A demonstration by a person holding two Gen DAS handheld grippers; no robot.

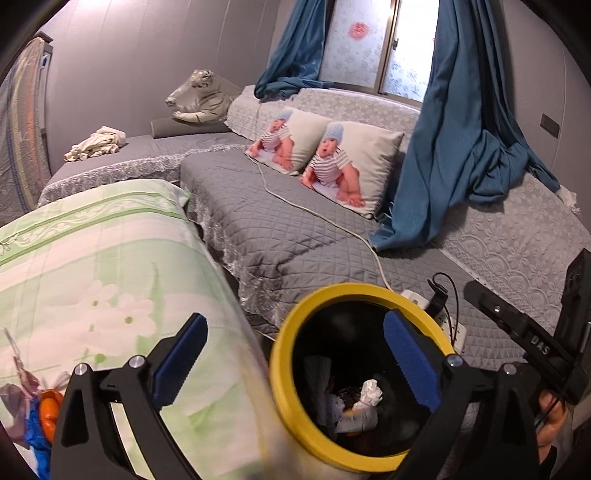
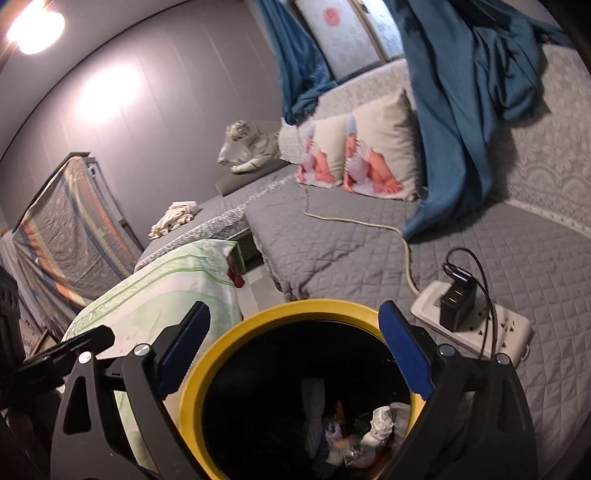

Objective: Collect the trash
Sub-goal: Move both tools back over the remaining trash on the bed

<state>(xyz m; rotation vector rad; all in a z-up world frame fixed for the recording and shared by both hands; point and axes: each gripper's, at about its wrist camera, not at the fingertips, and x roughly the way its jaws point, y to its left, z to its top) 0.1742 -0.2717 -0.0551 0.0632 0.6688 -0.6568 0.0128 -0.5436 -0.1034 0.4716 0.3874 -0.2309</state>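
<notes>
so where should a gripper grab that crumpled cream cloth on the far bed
Pinch the raised bunched folds at the top of the cream cloth, coming down from above; it lies limp and heaped on the flat grey bed, so no edge offers itself from the side.

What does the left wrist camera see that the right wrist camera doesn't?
Only the left wrist view shows the orange and blue wrapper on the green-flowered cloth. Only the right wrist view shows the ceiling lamp. Both show the yellow-rimmed bin with crumpled trash inside, the baby pillows, the toy tiger and open jaws holding nothing.
</notes>
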